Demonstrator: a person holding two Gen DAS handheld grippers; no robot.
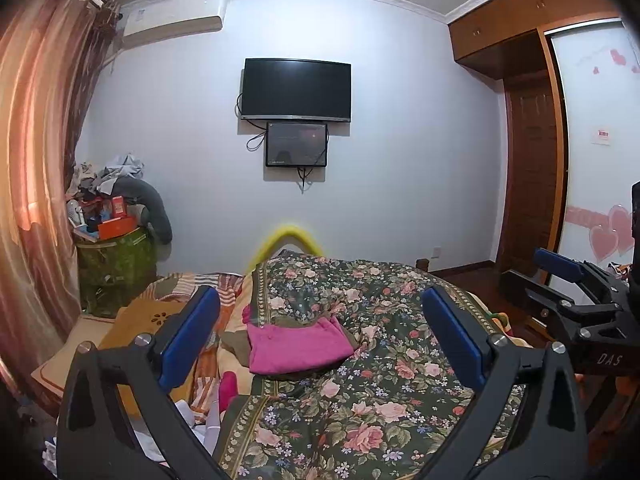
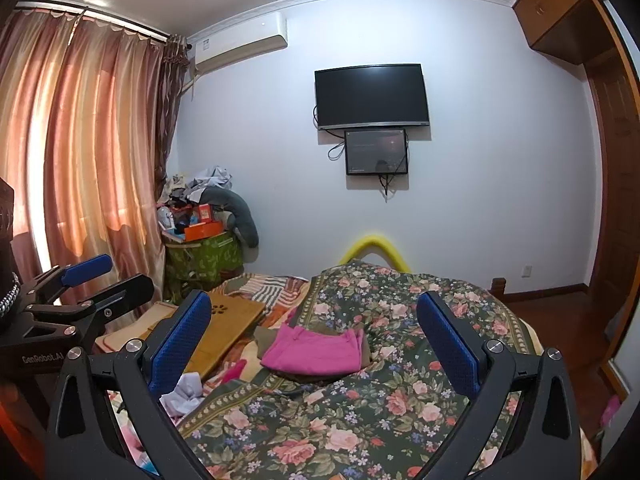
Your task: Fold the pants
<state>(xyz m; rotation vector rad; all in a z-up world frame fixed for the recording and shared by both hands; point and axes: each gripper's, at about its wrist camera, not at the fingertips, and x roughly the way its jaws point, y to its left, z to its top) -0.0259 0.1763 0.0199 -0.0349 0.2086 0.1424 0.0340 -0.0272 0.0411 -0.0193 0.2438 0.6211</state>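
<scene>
Folded pink pants [image 1: 298, 346] lie on an olive garment on the flowered bedspread [image 1: 380, 396], ahead of both grippers. They also show in the right wrist view [image 2: 316, 350]. My left gripper [image 1: 320, 340] is open and empty, held above the bed with the pants between its blue pads [image 1: 188, 336]. My right gripper [image 2: 314, 340] is open and empty too, beside the left one. It shows at the right edge of the left wrist view [image 1: 560, 276]. The left gripper shows at the left of the right wrist view [image 2: 80, 280].
An olive garment [image 2: 266, 338] lies under the pants. A wooden lap tray [image 2: 224, 324] and white cloth [image 2: 184, 394] lie left on the bed. A cluttered green bin [image 2: 204, 256] stands by the curtains [image 2: 80, 140]. A TV [image 2: 372, 96] hangs on the wall; wardrobe [image 1: 532, 152] at right.
</scene>
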